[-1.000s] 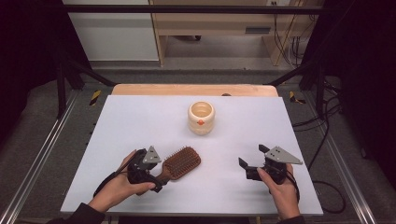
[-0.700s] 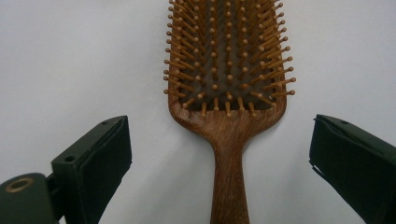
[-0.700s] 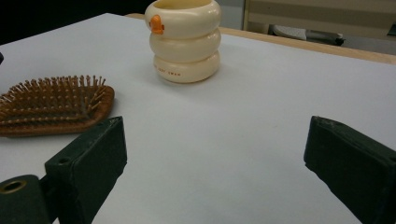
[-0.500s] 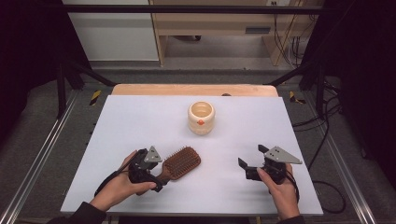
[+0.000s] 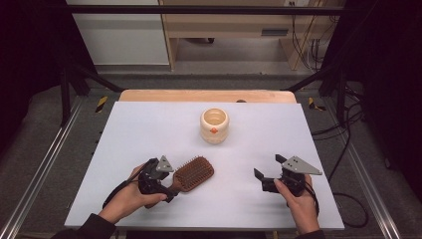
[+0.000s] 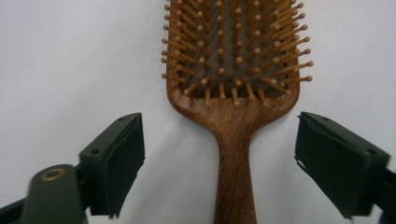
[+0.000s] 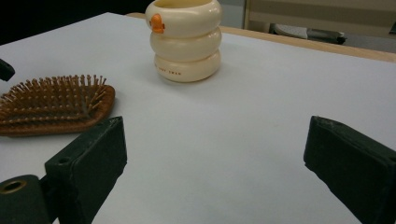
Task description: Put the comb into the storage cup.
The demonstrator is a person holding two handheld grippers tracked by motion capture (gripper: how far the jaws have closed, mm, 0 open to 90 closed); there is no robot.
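A brown wooden paddle hairbrush (image 5: 194, 173) lies bristles up on the white table (image 5: 149, 129), front left. My left gripper (image 5: 169, 185) is open, one jaw on each side of the brush's handle. In the left gripper view the handle (image 6: 233, 158) runs up between the two jaws with a gap on each side of it, and my left gripper (image 6: 222, 135) touches nothing. A cream ringed cup (image 5: 214, 125) with an orange mark stands upright mid-table. My right gripper (image 5: 268, 167) rests front right, open and empty. The right gripper view has the cup (image 7: 186, 39), the brush (image 7: 56, 105) and my open right gripper (image 7: 215, 140).
A wooden strip (image 5: 204, 95) runs along the table's far edge. Black frame posts and metal rails (image 5: 45, 164) flank the table. Cables (image 5: 343, 139) lie on the floor at right. Bare tabletop spreads between the cup and both grippers.
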